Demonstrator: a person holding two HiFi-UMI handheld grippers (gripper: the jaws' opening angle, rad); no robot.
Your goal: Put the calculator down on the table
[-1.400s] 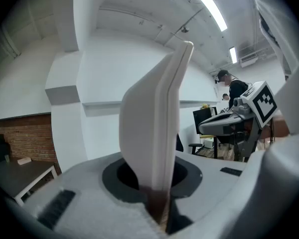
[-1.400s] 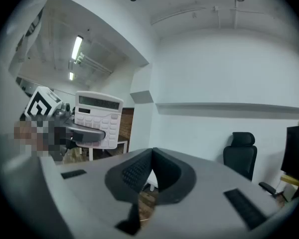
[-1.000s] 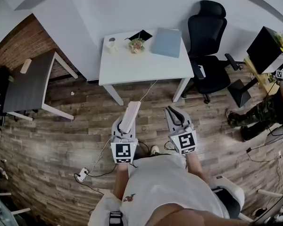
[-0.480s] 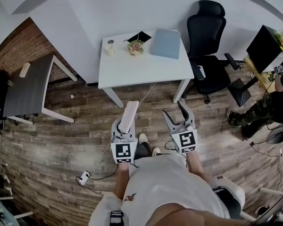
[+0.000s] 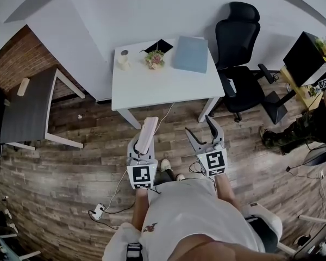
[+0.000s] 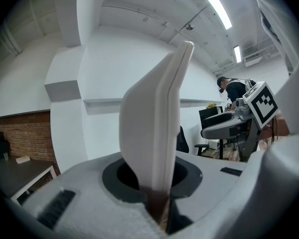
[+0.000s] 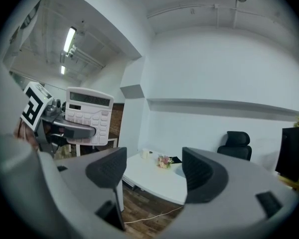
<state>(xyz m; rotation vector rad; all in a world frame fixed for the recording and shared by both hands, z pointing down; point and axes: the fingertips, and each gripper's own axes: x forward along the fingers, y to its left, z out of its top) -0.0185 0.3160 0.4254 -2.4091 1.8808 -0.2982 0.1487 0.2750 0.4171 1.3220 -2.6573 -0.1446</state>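
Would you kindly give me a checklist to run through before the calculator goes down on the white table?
1. Calculator secure in the left gripper: ok, jaws closed on its lower end.
2. Right gripper free: ok, its jaws have just been opening, nothing between them.
3. Bare spot on the white table: ok, the near half is bare; cup, flowers and flat blue item sit at the back.
4. Table within reach: not ok, floor lies between.
5. Cable clear of the feet: cannot tell.

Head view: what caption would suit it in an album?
Person facing a white table, left gripper clamping a white calculator, right gripper empty; its jaws have just been opening.
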